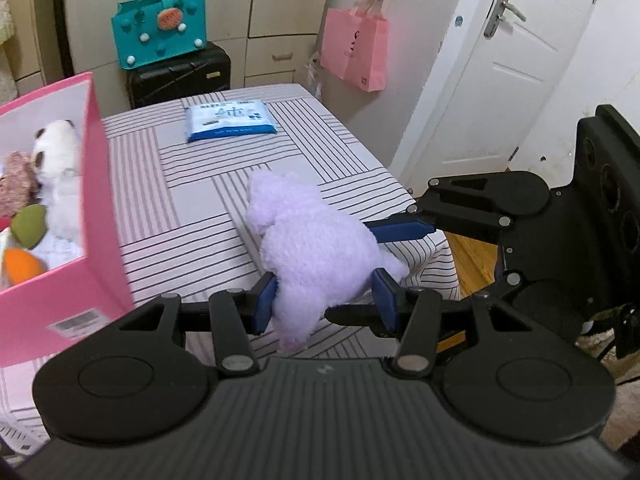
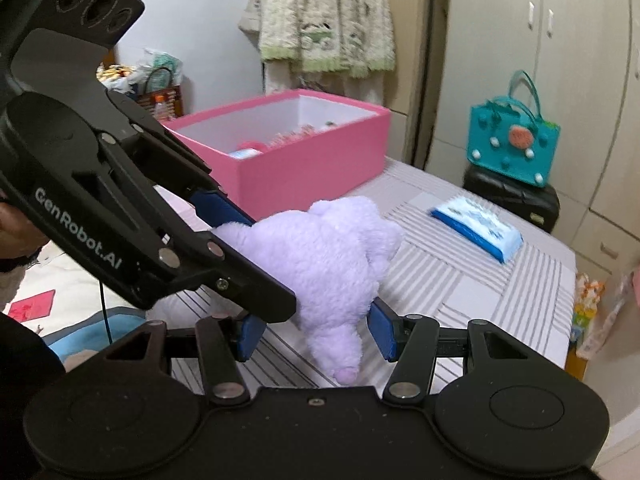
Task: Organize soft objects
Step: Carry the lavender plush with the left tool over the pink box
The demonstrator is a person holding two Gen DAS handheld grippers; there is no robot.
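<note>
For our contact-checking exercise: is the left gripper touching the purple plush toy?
Touching. The left wrist view shows the left gripper with both blue pads pressed into the purple plush toy.

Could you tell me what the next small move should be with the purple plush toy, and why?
Probably carry the purple plush toy sideways toward the open pink box, keeping both grips closed. The left gripper and right gripper each pinch it above the striped tablecloth, and the box already holds other soft toys.
</note>
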